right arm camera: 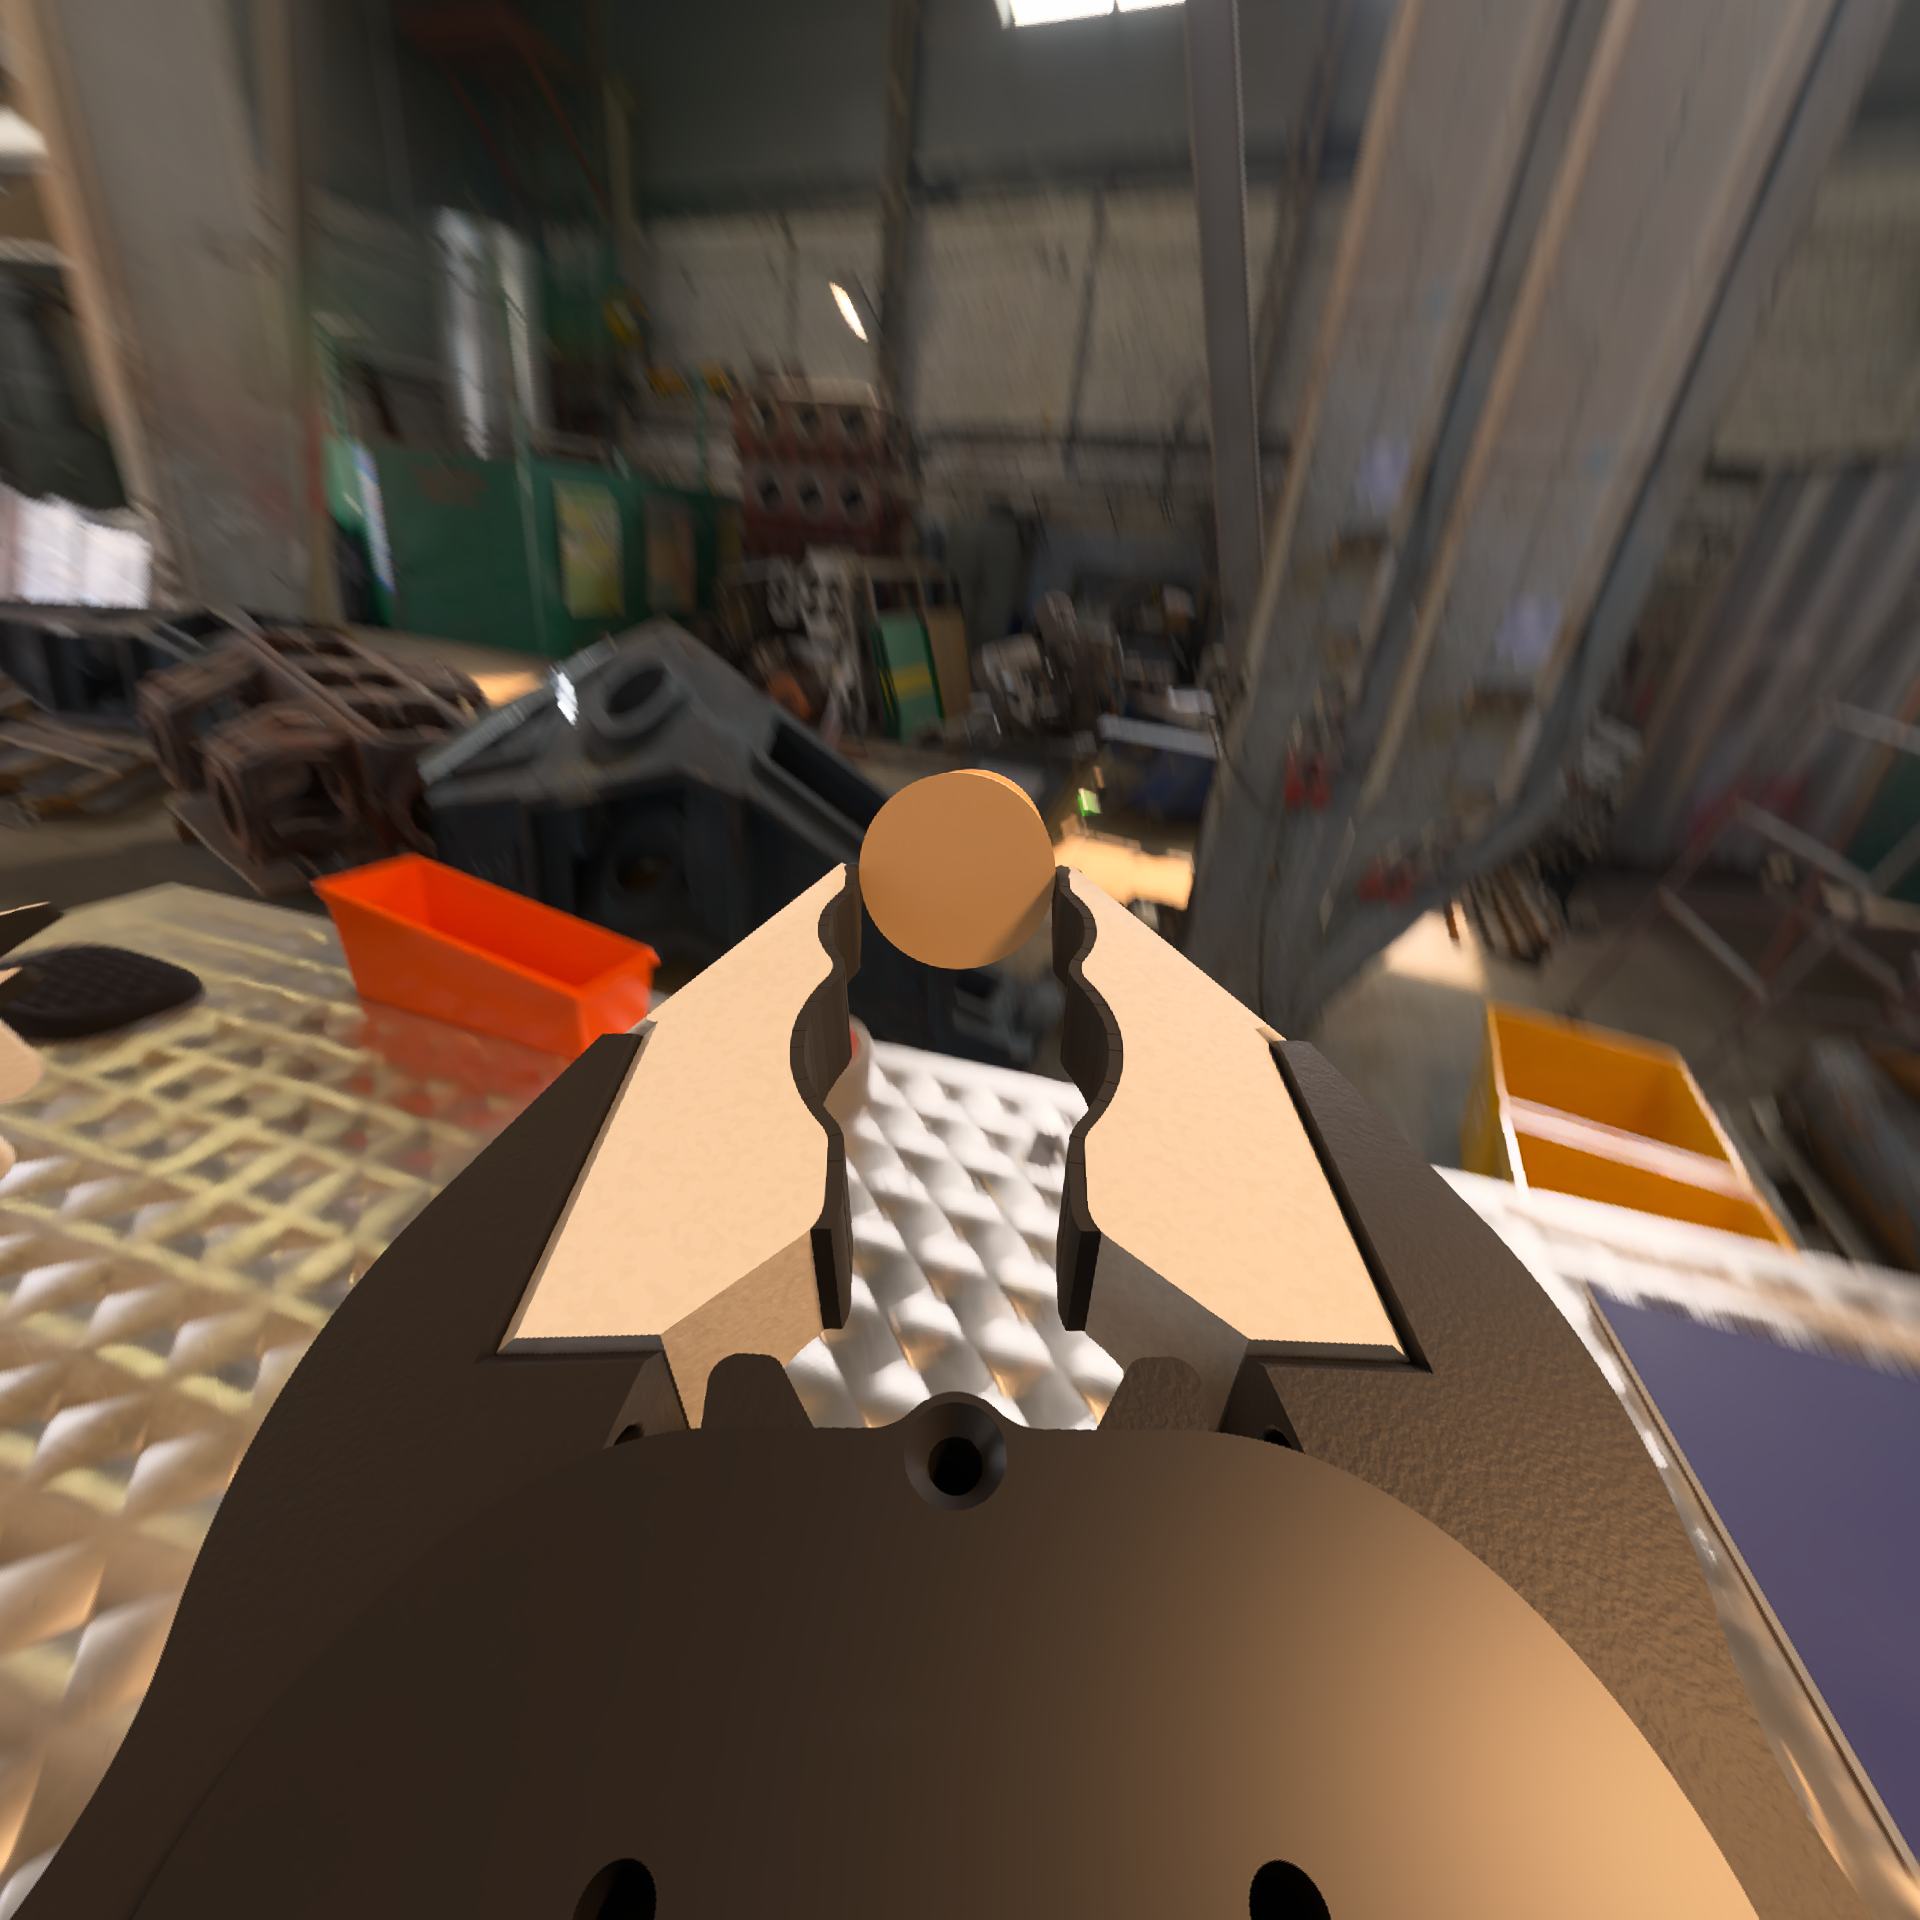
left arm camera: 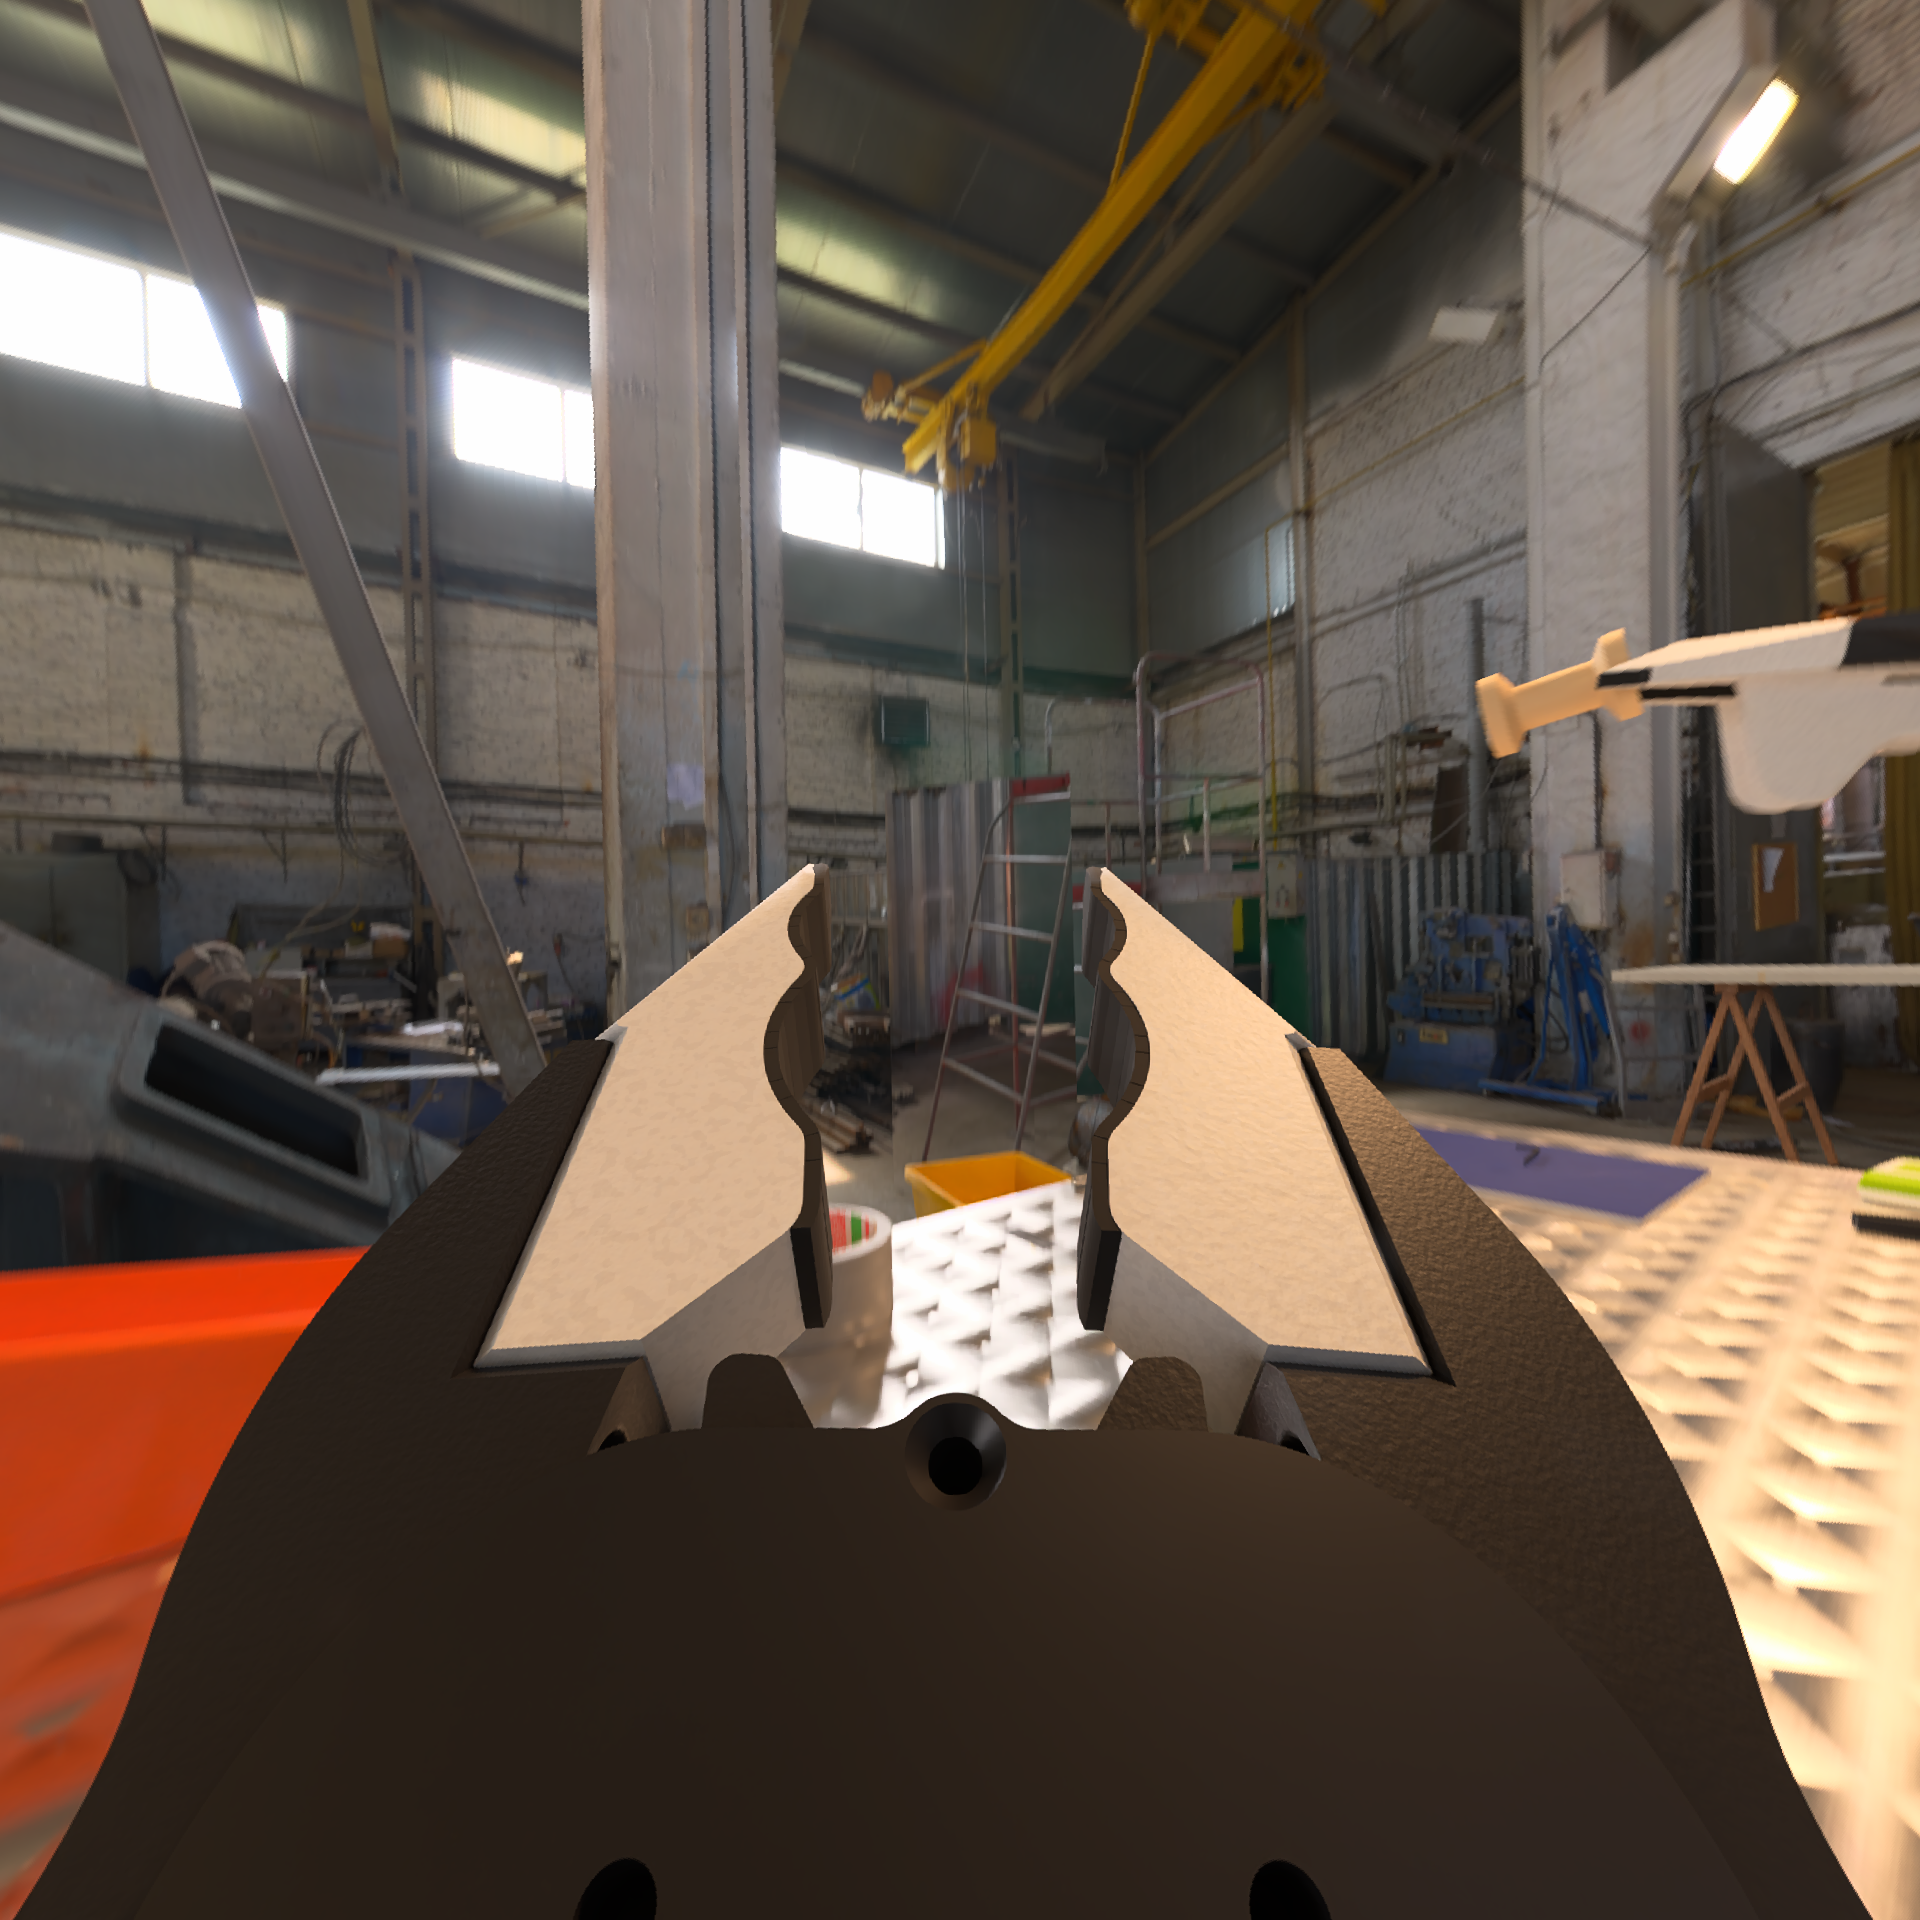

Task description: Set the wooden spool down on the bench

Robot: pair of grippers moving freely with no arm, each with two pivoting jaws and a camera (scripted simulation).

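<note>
- The right gripper (right arm camera: 956,883) is closed on one wooden spool (right arm camera: 956,869), pinching it right at its tips.
- In the right wrist view the spool shows as a flat round end. So its long way runs straight ahead, along the fingers, with one end facing the camera.
- In the left wrist view the same spool (left arm camera: 1538,698) is seen from the side. It lies nearly flat in the air, its round end pointing left and a little down.
- The spool is up in the air, above the bench (right arm camera: 208,1195), not touching it.
- The left gripper (left arm camera: 956,883) has its jaws apart with nothing between them. It sits low over the bench (left arm camera: 1662,1403).
- There is one spool and two grippers.
- There is one red tray (right arm camera: 488,961) at the far edge of the bench.
- There is one yellow bin (right arm camera: 1600,1132) past the bench edge.
- There is one roll of tape (left arm camera: 862,1247) on the bench, partly hidden by a left finger.
- There is one purple mat (right arm camera: 1787,1475) lying flat on the bench.
- One small green and white thing (left arm camera: 1891,1184) sits at the right edge of the left wrist view. I cannot tell what it is.
</note>
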